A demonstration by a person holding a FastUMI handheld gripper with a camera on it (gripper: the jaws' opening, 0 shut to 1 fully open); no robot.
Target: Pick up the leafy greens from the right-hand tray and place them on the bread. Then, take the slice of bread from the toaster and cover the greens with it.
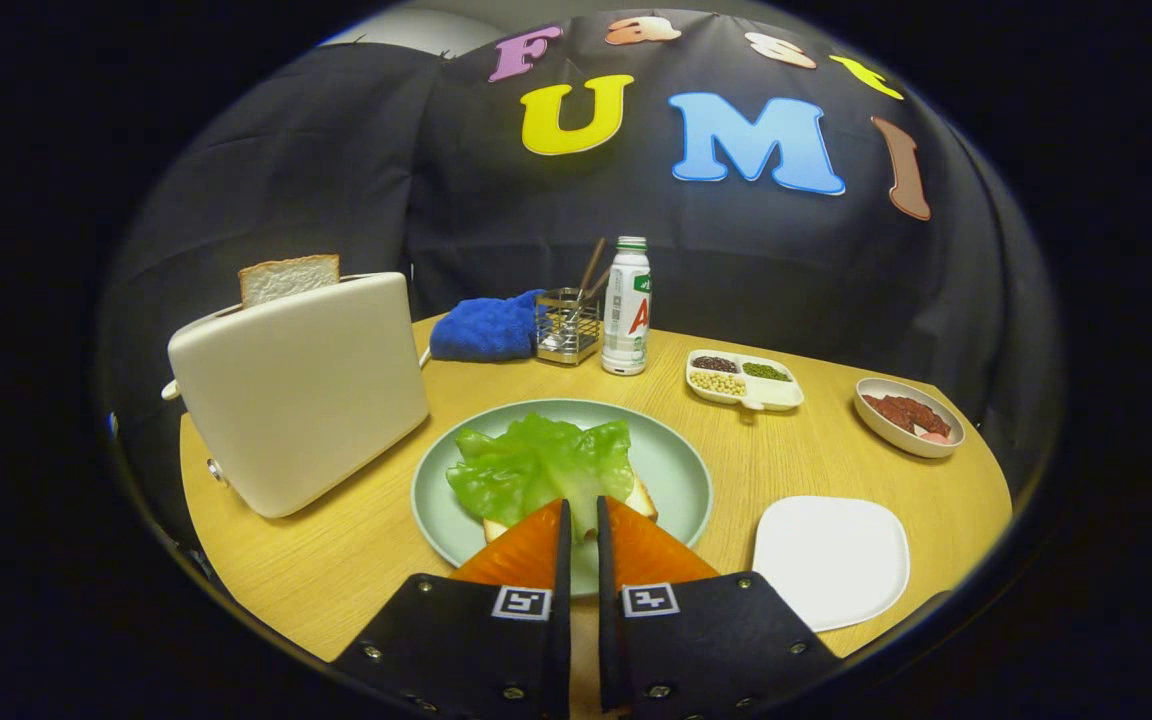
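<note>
Greens lie on the bread in the plate; right tray is bare. Gripper, nearly closed on nothing, hangs at their near edge. For the toaster slice, I'd open wide and pinch its top squarely, lifting straight.
</note>
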